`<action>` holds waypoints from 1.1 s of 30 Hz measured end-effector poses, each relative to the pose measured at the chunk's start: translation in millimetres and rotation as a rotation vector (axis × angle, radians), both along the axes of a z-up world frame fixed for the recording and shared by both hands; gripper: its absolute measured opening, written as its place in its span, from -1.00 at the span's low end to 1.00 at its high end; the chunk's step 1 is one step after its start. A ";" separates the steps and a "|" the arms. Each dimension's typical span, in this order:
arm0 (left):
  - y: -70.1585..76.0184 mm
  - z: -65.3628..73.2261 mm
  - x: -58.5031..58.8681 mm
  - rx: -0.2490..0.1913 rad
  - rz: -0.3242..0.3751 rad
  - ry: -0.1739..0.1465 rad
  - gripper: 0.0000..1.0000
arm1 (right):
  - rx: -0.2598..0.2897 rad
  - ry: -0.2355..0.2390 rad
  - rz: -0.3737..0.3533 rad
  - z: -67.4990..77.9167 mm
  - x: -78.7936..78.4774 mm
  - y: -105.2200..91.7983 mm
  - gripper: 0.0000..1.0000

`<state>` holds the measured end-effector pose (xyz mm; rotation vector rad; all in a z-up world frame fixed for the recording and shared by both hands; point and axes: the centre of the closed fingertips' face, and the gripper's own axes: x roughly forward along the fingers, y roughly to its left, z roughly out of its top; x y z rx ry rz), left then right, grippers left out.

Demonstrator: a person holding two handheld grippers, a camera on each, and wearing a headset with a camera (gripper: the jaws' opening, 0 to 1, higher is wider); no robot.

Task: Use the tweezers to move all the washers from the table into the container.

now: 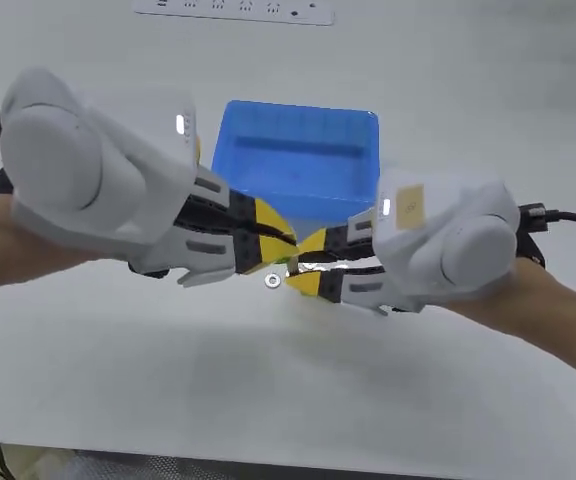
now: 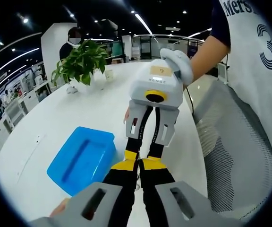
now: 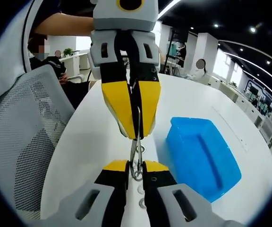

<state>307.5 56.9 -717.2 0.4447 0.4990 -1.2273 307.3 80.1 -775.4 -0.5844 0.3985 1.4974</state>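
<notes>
Thin metal tweezers [image 3: 136, 151] run between the two grippers, which meet tip to tip. My left gripper [image 3: 136, 131] comes in from above in the right gripper view, its yellow jaws shut on the tweezers' upper part. My right gripper [image 3: 136, 168] holds their lower end between its tips. In the head view the left gripper [image 1: 284, 236] and right gripper [image 1: 304, 270] meet in front of the blue container [image 1: 298, 160], with the tweezers [image 1: 330, 265] along the right jaws. One washer [image 1: 272, 281] lies just below the tips. Three washers [image 3: 140, 189] lie on the table under the tweezers.
The blue container [image 3: 202, 158] is an open rectangular tub on the white table [image 1: 268, 380], right beside the grippers. A power strip [image 1: 233, 10] lies at the far table edge. A potted plant [image 2: 81, 61] stands further off. A mesh chair [image 3: 27, 142] is by the table edge.
</notes>
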 end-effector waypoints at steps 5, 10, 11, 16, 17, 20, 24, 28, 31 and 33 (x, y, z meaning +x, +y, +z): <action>-0.3 -0.3 3.2 -0.013 0.002 0.042 -0.87 | -0.009 0.021 -0.006 -2.0 0.2 1.3 -0.78; 0.5 -0.8 4.2 -0.011 0.004 0.064 -0.87 | -0.011 0.022 -0.010 -1.9 0.5 1.8 -0.79; 0.5 -0.9 3.4 -0.015 0.004 0.073 -0.87 | -0.011 0.023 -0.009 -2.1 0.2 1.7 -0.79; 0.0 -0.9 2.3 -0.017 0.007 0.070 -0.87 | -0.012 0.014 -0.005 -3.7 -0.2 1.9 -0.79; 0.3 -1.1 2.5 -0.017 0.008 0.070 -0.87 | -0.013 0.014 -0.005 -4.5 0.0 2.1 -0.79; 1.5 -1.5 3.5 -0.013 0.011 0.069 -0.87 | -0.013 0.018 -0.008 -5.7 0.7 2.7 -0.80; 2.6 -2.1 4.2 -0.007 0.012 0.066 -0.87 | 0.003 0.041 -0.020 -6.5 1.3 2.6 -0.80; 2.1 -2.0 4.0 -0.007 0.011 0.063 -0.87 | 0.013 0.048 -0.034 -5.7 1.4 2.7 -0.81; 1.5 -1.9 2.2 0.001 0.001 0.061 -0.87 | 0.011 0.041 -0.034 -5.5 0.5 2.8 -0.81; 1.4 -1.8 0.9 0.005 -0.004 0.061 -0.87 | 0.010 0.039 -0.036 -5.4 0.1 2.8 -0.81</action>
